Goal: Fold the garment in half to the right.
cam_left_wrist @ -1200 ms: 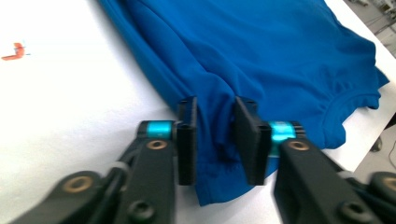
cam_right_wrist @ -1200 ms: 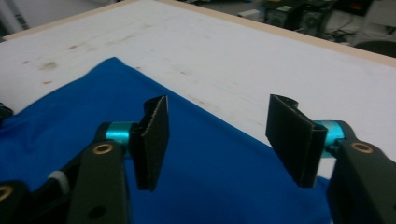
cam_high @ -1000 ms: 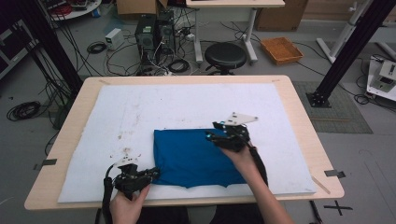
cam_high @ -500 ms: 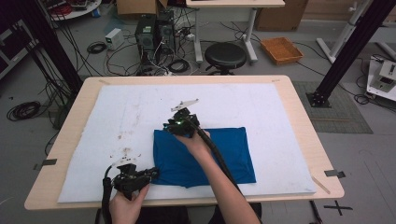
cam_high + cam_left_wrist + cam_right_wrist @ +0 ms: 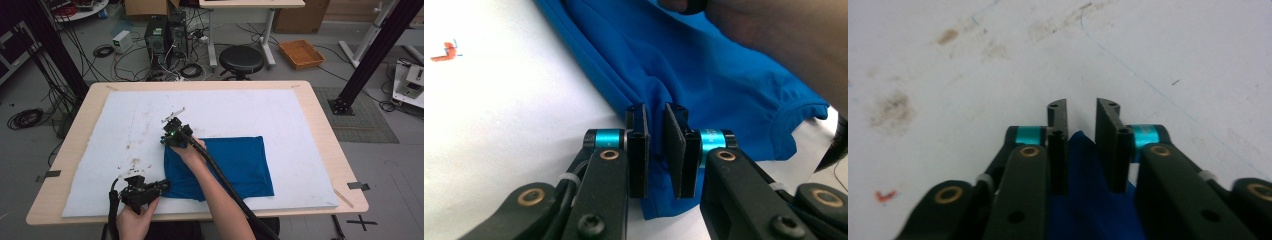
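Observation:
A blue cloth (image 5: 230,165) lies flat on the white mat (image 5: 250,110), right of centre near the front. My left gripper (image 5: 164,186) lies low at the cloth's near left corner. In the left gripper view its jaws (image 5: 656,112) pinch a raised fold of the blue cloth (image 5: 704,65). My right gripper (image 5: 167,142) reaches across to the far left corner. Its jaws (image 5: 1081,107) have just been closing, and a peak of the blue cloth (image 5: 1088,210) stands pinched between them. The person's right forearm (image 5: 220,185) crosses over the cloth.
Brown stains (image 5: 132,155) mark the mat left of the cloth. The wooden table (image 5: 325,125) rims the mat on all sides. Behind the table are a black stool (image 5: 241,59), computer towers (image 5: 157,32) and loose cables on the floor.
My right gripper has swung from the cloth's far right side leftward to its far left corner and sunk onto it. The left gripper has stayed put.

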